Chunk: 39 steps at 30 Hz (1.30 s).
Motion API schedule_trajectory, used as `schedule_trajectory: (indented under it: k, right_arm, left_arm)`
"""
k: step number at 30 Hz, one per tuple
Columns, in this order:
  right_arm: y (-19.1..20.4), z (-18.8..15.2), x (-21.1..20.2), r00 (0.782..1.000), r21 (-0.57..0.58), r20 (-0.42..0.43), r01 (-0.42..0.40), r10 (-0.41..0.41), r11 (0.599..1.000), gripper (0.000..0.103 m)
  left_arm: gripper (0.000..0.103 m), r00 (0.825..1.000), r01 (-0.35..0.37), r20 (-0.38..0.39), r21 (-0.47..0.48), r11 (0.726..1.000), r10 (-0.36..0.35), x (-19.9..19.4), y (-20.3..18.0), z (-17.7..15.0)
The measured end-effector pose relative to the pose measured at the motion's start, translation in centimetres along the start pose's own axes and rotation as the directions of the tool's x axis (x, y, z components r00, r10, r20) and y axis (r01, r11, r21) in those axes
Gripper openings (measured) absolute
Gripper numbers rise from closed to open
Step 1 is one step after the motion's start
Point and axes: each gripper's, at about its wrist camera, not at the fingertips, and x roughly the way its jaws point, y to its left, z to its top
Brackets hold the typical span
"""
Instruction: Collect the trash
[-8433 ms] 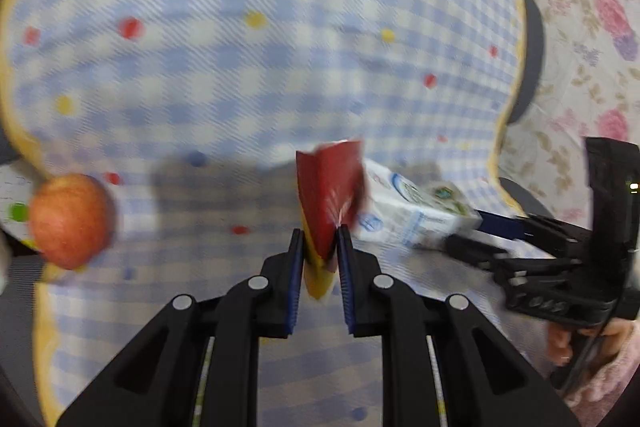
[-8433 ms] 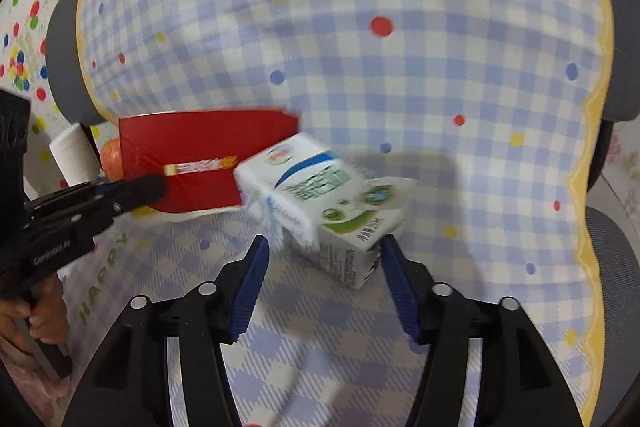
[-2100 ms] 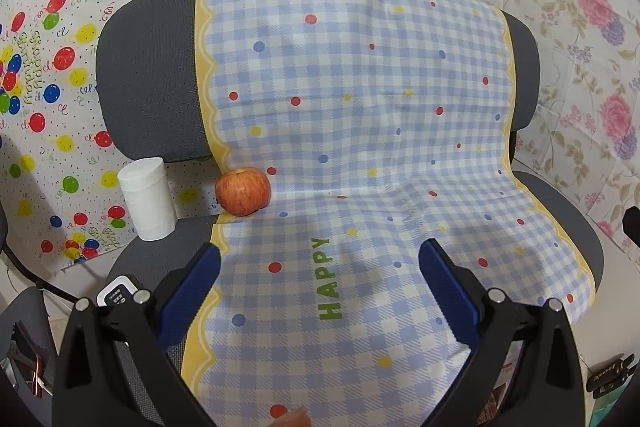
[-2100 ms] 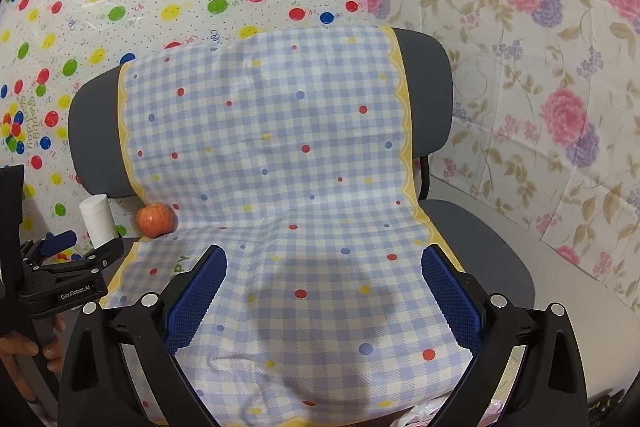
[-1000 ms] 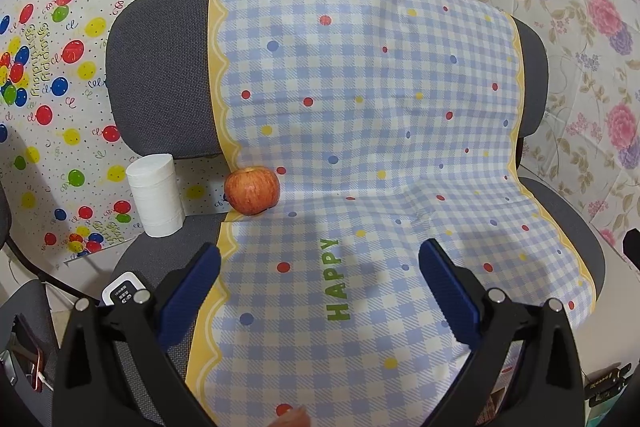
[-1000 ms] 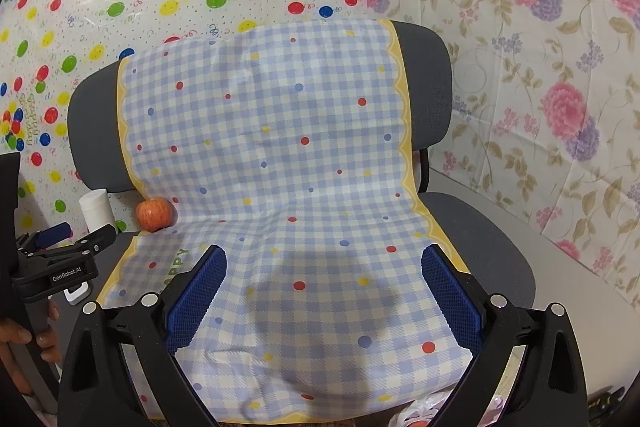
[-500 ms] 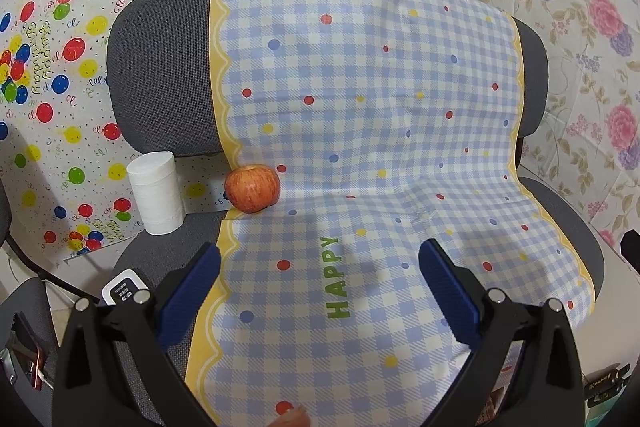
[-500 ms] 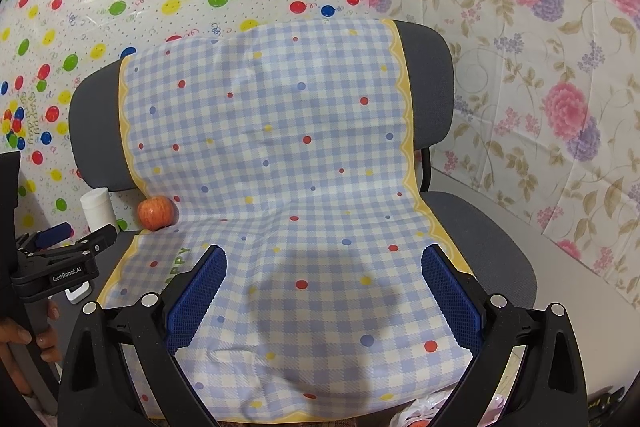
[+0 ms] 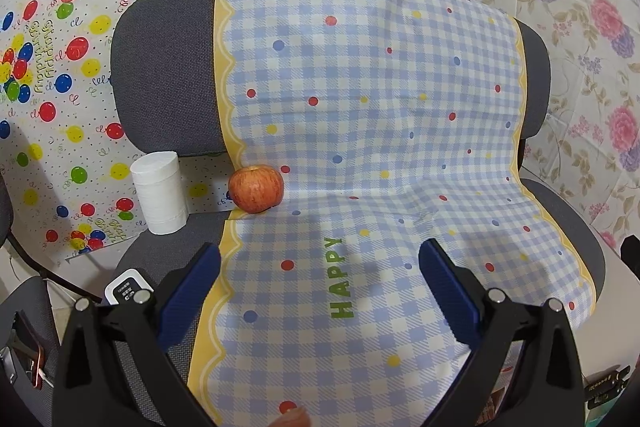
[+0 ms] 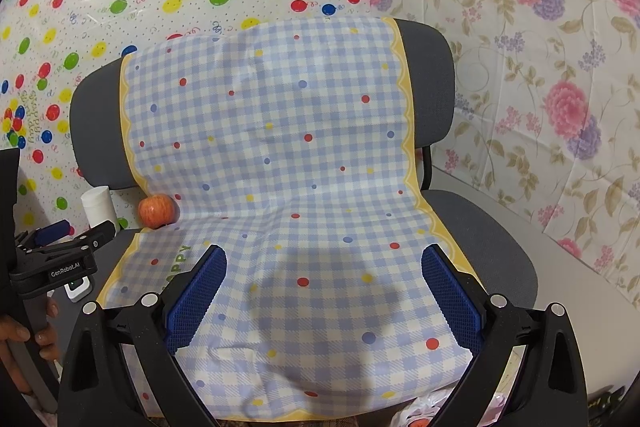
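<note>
My left gripper (image 9: 320, 263) is open and empty, held above the front of a grey chair (image 9: 160, 59) draped with a blue checked cloth (image 9: 360, 131). My right gripper (image 10: 322, 267) is open and empty too, over the cloth (image 10: 280, 155) on the seat. No trash lies on the cloth. From the right wrist view the left gripper (image 10: 72, 231) shows at the left edge, held by a hand (image 10: 24, 339). A bit of plastic bag (image 10: 424, 411) peeks out below the seat's front edge.
A red apple (image 9: 256, 189) (image 10: 157, 210) rests at the cloth's left edge where seat meets backrest. A white paper roll (image 9: 160, 193) (image 10: 98, 205) stands left of it. A small white device (image 9: 126, 289) lies on the seat's left front. Balloon and floral sheets cover the walls.
The red packet and the milk carton held 8.4 s ago are gone from both grippers, which now stand open and pulled back. Over the last second nearly nothing moves.
</note>
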Motion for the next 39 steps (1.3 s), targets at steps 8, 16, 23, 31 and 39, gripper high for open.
schedule_trajectory:
  k: [8,16,23,31,39]
  right_arm:
    - [-0.08,-0.06,0.02,1.000,-0.001,-0.002,-0.003,0.003,1.000,0.097]
    - [-0.12,-0.12,0.03,1.000,-0.002,-0.002,-0.004,0.004,1.000,0.097]
    - [-0.17,-0.10,0.06,1.000,-0.002,-0.003,-0.006,0.006,1.000,0.097]
    - [-0.18,-0.26,0.05,1.000,-0.002,-0.005,-0.003,0.003,1.000,0.097]
    - [-0.44,-0.50,0.14,1.000,0.002,-0.008,0.001,-0.001,1.000,0.097]
  left_arm:
    - [0.096,1.000,-0.002,-0.002,-0.003,1.000,0.002,0.00,0.16,-0.04]
    - [0.096,1.000,-0.001,-0.003,-0.001,1.000,0.001,0.07,0.25,-0.06]
    - [0.096,1.000,-0.001,-0.001,0.000,1.000,0.001,0.07,0.33,0.00]
    - [0.096,1.000,0.002,0.002,0.003,1.000,-0.002,0.09,0.37,-0.02]
    - [0.096,0.999,-0.005,0.033,0.032,0.999,0.004,-0.20,0.35,0.06]
